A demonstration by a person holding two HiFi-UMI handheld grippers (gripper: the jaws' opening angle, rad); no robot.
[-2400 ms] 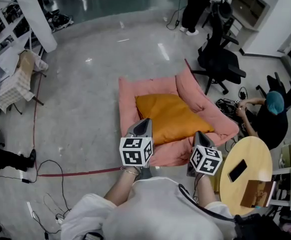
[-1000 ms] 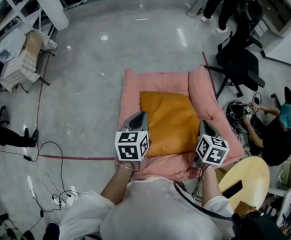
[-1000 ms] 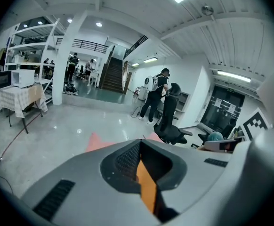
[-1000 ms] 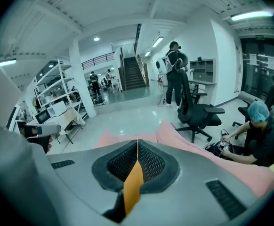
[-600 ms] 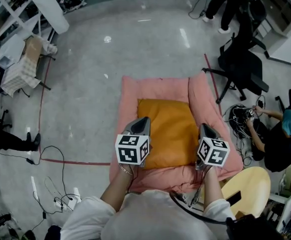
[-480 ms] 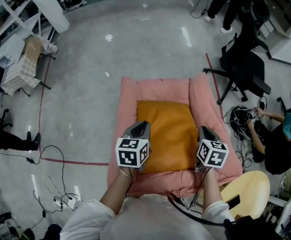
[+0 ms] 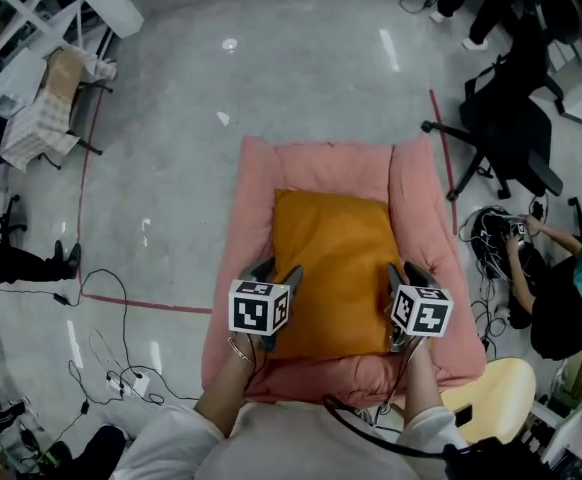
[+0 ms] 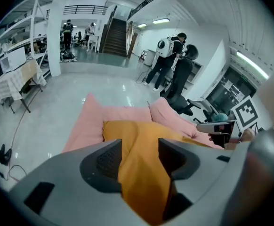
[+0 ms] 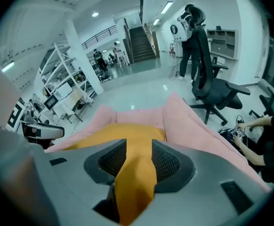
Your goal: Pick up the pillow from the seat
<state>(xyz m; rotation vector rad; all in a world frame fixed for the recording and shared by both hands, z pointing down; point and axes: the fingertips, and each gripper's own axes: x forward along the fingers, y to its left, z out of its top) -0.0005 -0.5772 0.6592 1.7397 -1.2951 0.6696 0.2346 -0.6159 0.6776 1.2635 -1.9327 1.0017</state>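
An orange pillow [image 7: 336, 258] lies in a low pink seat [image 7: 256, 198] on the floor. My left gripper [image 7: 276, 271] is at the pillow's near left edge and my right gripper [image 7: 403, 271] at its near right edge. In the left gripper view the jaws are opening, and a fold of the pillow [image 8: 141, 140] fills the gap between the pads of the left gripper [image 8: 139, 161]. In the right gripper view the jaws of the right gripper [image 9: 138, 161] are opening too, with a narrower fold of the pillow [image 9: 127, 135] between them. The pink seat's [image 9: 193, 121] side bolster rises beside it.
A black office chair [image 7: 516, 118] stands right of the seat. A person in a teal cap [image 7: 571, 298] sits on the floor beside it. A round wooden table [image 7: 491, 398] is at my right. Cables [image 7: 111, 368] and a red floor line [image 7: 141, 303] lie at the left.
Both grippers dropped from above the pillow to its near side edges. Their jaws, shut before, now stand apart with pillow fabric between them. The view has moved closer over the seat.
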